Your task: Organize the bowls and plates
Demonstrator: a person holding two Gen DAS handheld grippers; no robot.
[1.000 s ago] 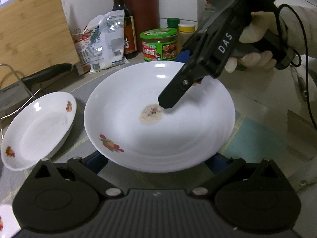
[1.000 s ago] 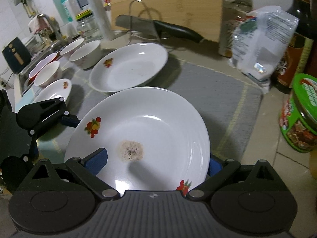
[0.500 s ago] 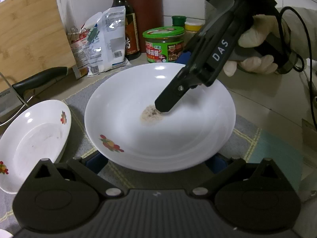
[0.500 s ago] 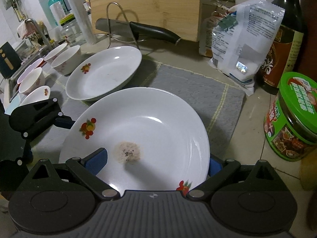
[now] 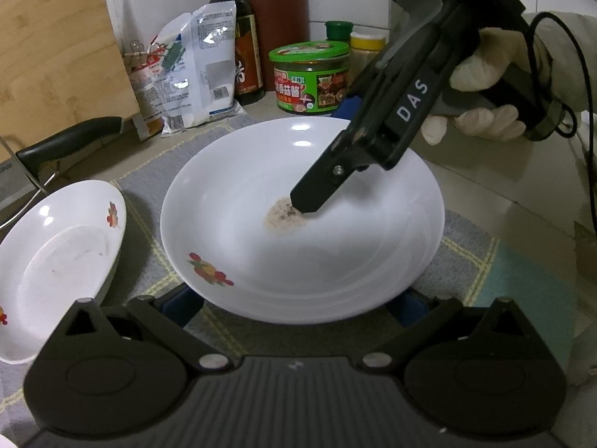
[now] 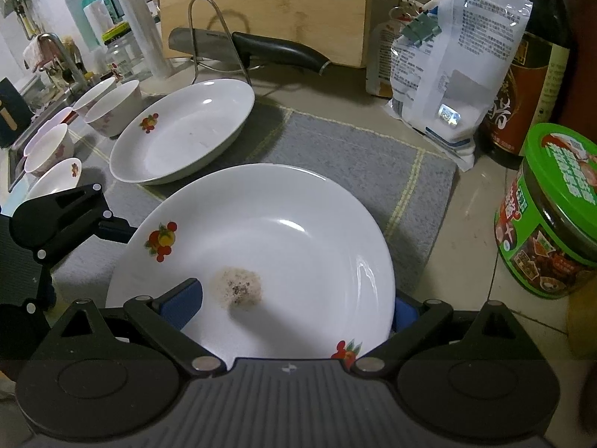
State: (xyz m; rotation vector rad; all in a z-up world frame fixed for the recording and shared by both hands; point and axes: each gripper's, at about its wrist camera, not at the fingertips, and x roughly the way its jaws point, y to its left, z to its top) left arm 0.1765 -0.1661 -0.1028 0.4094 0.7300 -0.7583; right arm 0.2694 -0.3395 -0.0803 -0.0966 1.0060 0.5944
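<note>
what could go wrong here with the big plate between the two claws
1. The big plate has a crusty residue patch; stacked with the other plate, it would likely dirty the stack.
2. The right claw only straddles the rim, so the plate might tip or slip.
3. The green-lidded jar stands close by and could get knocked.

Your large white plate (image 6: 283, 246), with fruit decals on its rim and a brownish speckled stain at its centre, sits over the grey mat (image 6: 354, 156). Past it on the mat lies a second fruit-printed plate (image 6: 183, 134), then several white bowls (image 6: 112, 108) farther left, upright.
</note>
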